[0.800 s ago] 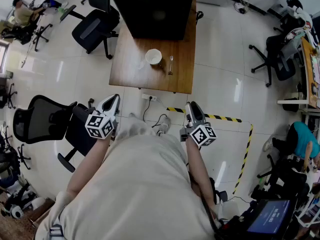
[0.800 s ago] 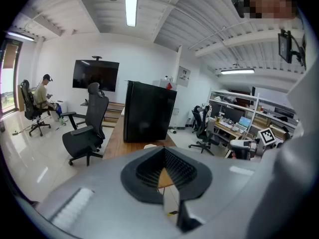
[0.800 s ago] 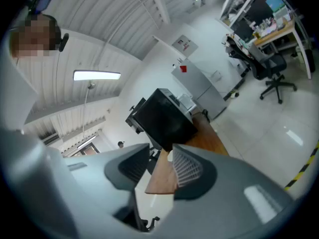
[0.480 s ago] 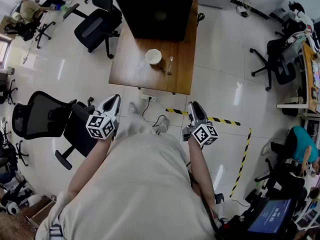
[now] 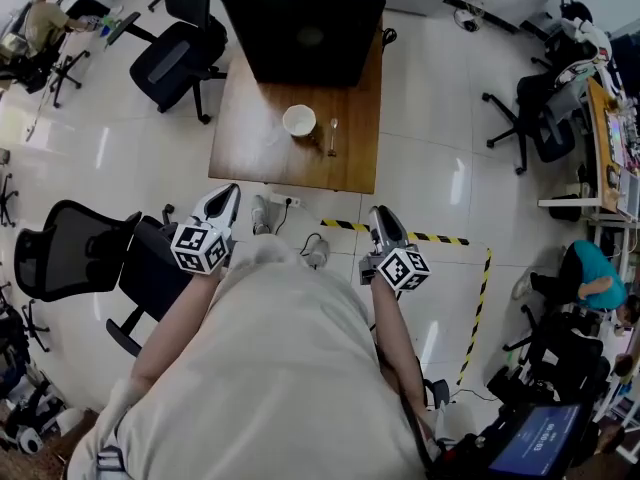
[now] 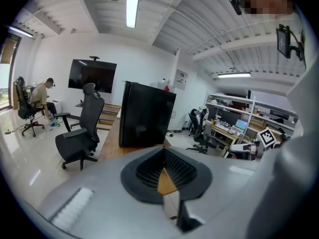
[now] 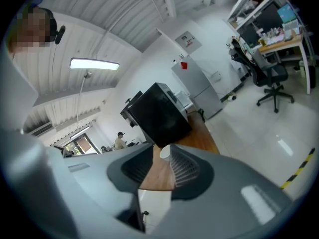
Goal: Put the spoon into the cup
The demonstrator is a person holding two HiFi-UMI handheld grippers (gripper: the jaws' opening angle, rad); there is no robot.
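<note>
Floor of pale glossy tiles (image 5: 430, 118) surrounds the brown rectangular wooden table (image 5: 250, 148), and everything that matters sits on or short of that table. The small white round cup (image 5: 299, 120) stands upright near the table's middle. The slim metal spoon (image 5: 332, 136) lies flat on the tabletop, outside the cup and a little nearer the table's right edge, its length running from the table's near edge toward its far one. A large black box (image 5: 305, 28) fills the table's far end, and a black office chair (image 5: 175, 58) stands off the table's left side. Both tools are held over the floor in front of the table's near edge, well apart from it and pointing toward it. The grey-and-white left gripper (image 5: 226, 196) has its jaws drawn together at the tips, with only a thin wedge of tabletop showing behind them in the left gripper view, and pinches nothing. The matching right gripper (image 5: 379, 214) has its jaws spread a modest way with nothing between them; in the right gripper view the gap frames the tabletop and the distant cup. Yellow-and-black striped tape (image 5: 420, 233) crosses the floor off the table's near right corner.
</note>
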